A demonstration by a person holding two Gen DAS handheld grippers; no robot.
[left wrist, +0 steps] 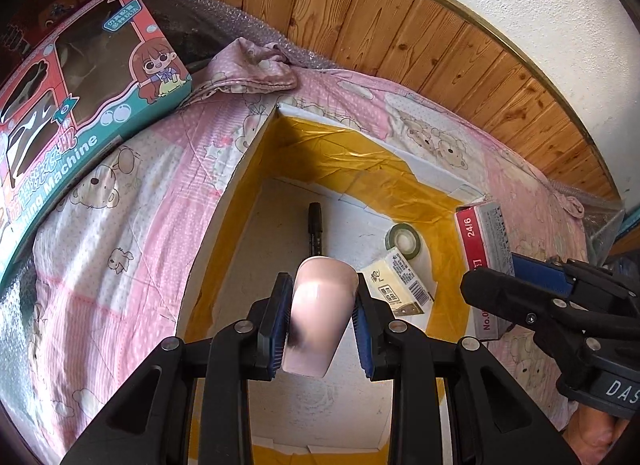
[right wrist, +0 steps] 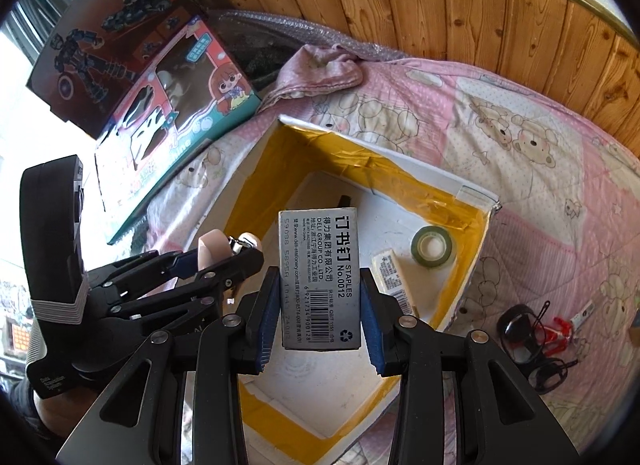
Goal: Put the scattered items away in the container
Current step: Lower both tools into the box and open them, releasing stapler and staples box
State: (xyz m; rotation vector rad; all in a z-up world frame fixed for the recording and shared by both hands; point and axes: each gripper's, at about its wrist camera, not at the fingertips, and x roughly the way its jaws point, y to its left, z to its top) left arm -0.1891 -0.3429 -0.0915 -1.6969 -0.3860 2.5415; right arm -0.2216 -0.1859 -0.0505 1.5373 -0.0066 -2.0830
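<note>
A white box lined with yellow tape (left wrist: 248, 169) (right wrist: 460, 185) stands open on a pink bear-print quilt. On its floor lie a black marker (left wrist: 315, 225), a tape roll (left wrist: 404, 241) (right wrist: 432, 247) and a yellowish packet (left wrist: 400, 281) (right wrist: 390, 273). Above the opening, my left gripper (left wrist: 322, 279) (right wrist: 224, 255) is shut on a pale pink item (left wrist: 320, 305) that has a metal part. My right gripper (right wrist: 320, 273) (left wrist: 494, 269) is shut on a grey and red staples box (right wrist: 320, 277) (left wrist: 484, 233), held over the box's right side.
Black hair ties (right wrist: 520, 329) and a small red item (right wrist: 558, 331) lie on the quilt to the right of the box. Two toy boxes (left wrist: 80, 105) (right wrist: 100, 45) lean at the left. A crumpled pink cloth (left wrist: 256, 69) and the wooden wall panel (left wrist: 400, 25) are behind.
</note>
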